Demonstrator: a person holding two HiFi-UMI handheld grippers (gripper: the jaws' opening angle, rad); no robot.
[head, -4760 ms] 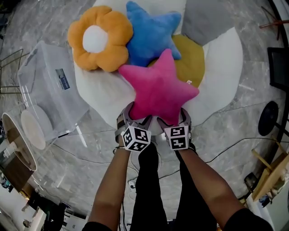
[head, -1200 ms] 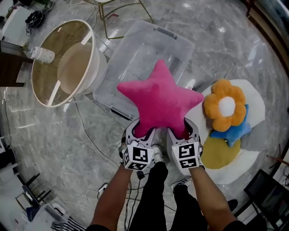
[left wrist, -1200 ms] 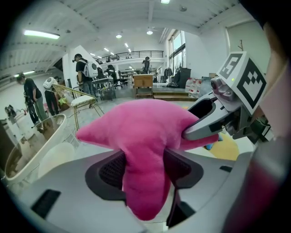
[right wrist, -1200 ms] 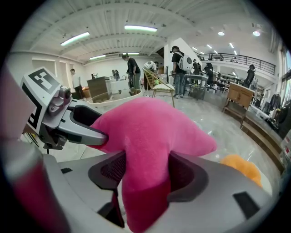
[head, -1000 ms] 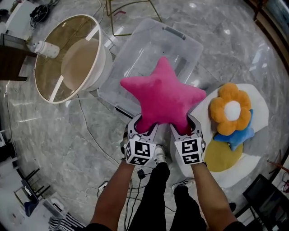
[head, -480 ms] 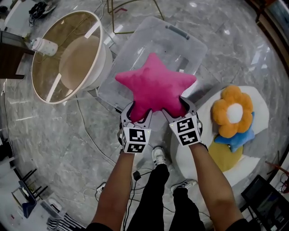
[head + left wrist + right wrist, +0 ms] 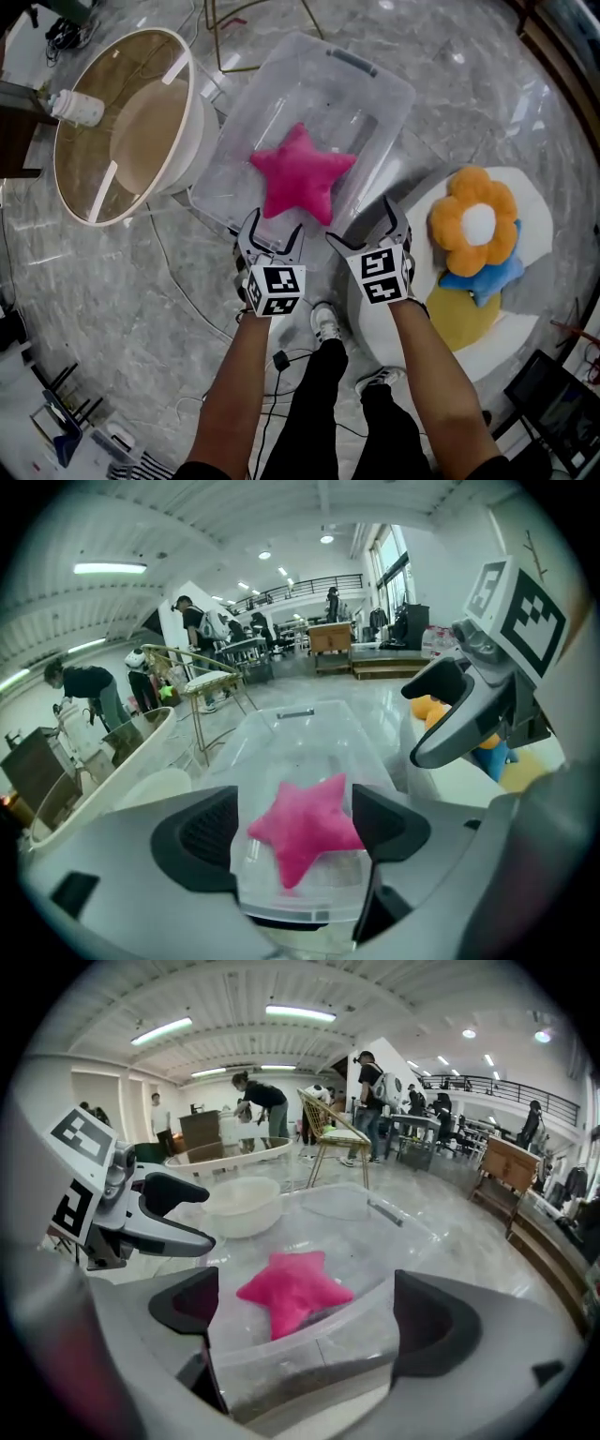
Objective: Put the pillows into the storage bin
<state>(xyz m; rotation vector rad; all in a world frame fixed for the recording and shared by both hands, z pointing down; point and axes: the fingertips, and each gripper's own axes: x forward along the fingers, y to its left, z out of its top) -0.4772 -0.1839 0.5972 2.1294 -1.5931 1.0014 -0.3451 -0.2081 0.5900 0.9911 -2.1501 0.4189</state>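
**Head view.** Pink star pillow [image 7: 300, 183] lying flat on the floor of the clear storage bin [image 7: 370, 80], touched by neither tool. Left gripper [image 7: 272, 230] and right gripper [image 7: 361, 225] side by side just at the near wall of the bin. Both with jaws spread wide, having just been opening, and nothing between them. To the right, on a white mat [image 7: 525, 328], an orange flower pillow [image 7: 473, 220], a blue star pillow [image 7: 487, 277] partly under it and a yellow cushion [image 7: 464, 314], all outside the bin. To the left of the bin, a round glass-topped table [image 7: 70, 202] with a white bottle [image 7: 75, 108] lying on it.

**Left gripper view.** Black pads far apart, pressing on nothing. Pink star visible in the gap, but lower down, behind the bin wall. Shown better here than from the head: a gold wire chair [image 7: 202, 682] beyond the bin, and people standing far back in the hall. At the right edge, one open finger of the right gripper.

**Right gripper view.** Jaws very wide, holding nothing. Near rim of the bin across the gap, the star behind it. Clear here, only a pale shape from the head: a white bowl [image 7: 239, 1206] under the glass top. At the left, the left gripper.
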